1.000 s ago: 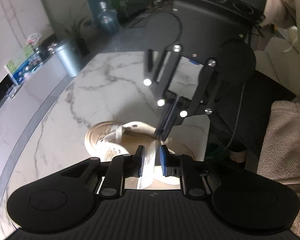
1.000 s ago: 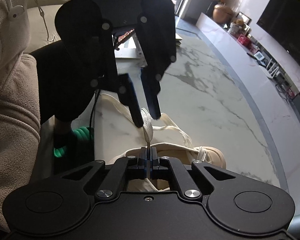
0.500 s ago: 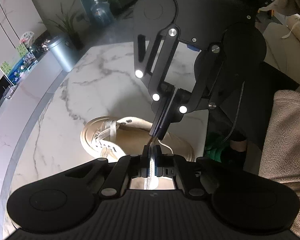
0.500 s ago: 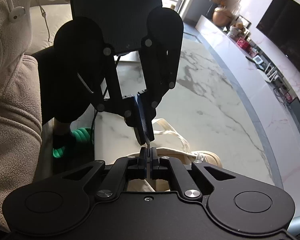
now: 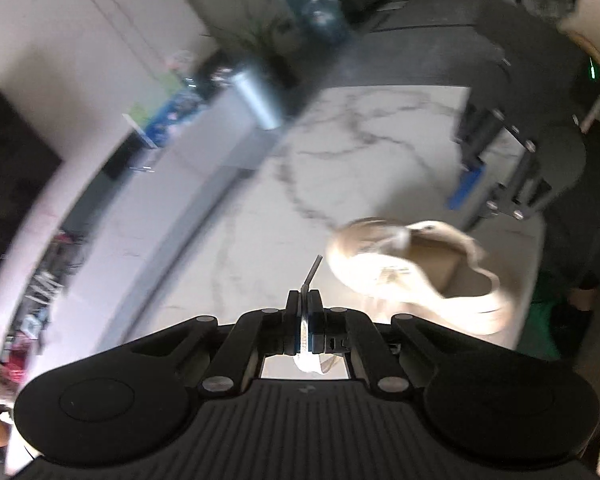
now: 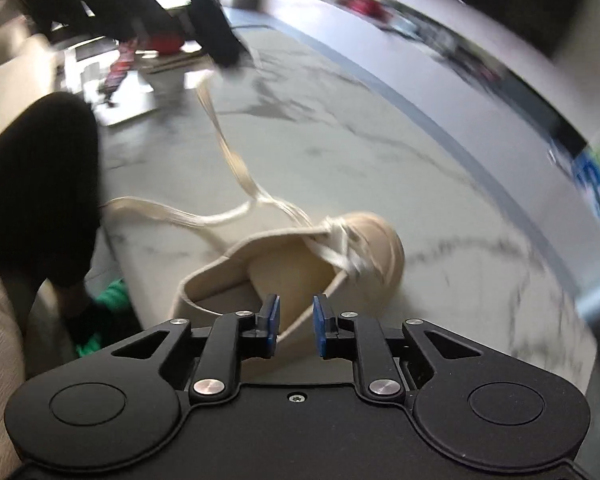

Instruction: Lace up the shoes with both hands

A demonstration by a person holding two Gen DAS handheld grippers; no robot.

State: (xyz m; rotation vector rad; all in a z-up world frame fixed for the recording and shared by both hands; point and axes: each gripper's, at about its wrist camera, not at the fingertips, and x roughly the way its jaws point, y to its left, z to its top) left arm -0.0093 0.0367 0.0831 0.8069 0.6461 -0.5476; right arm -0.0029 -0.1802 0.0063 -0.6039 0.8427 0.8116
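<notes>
The left gripper [image 5: 305, 312] jaws clamp the lace [image 6: 236, 168] tip; the right gripper [image 6: 296, 330] jaws, just opened and empty, hang over the shoe [image 6: 300, 264] heel.

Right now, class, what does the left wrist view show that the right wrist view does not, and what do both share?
Only the left wrist view: the left tongs shut on the lace tip, and a grey bin.

Only the right wrist view: the right tongs open and empty, their jaws having just been opening, and the lace running up from the shoe.

Both: the beige shoe on the marble table.
</notes>
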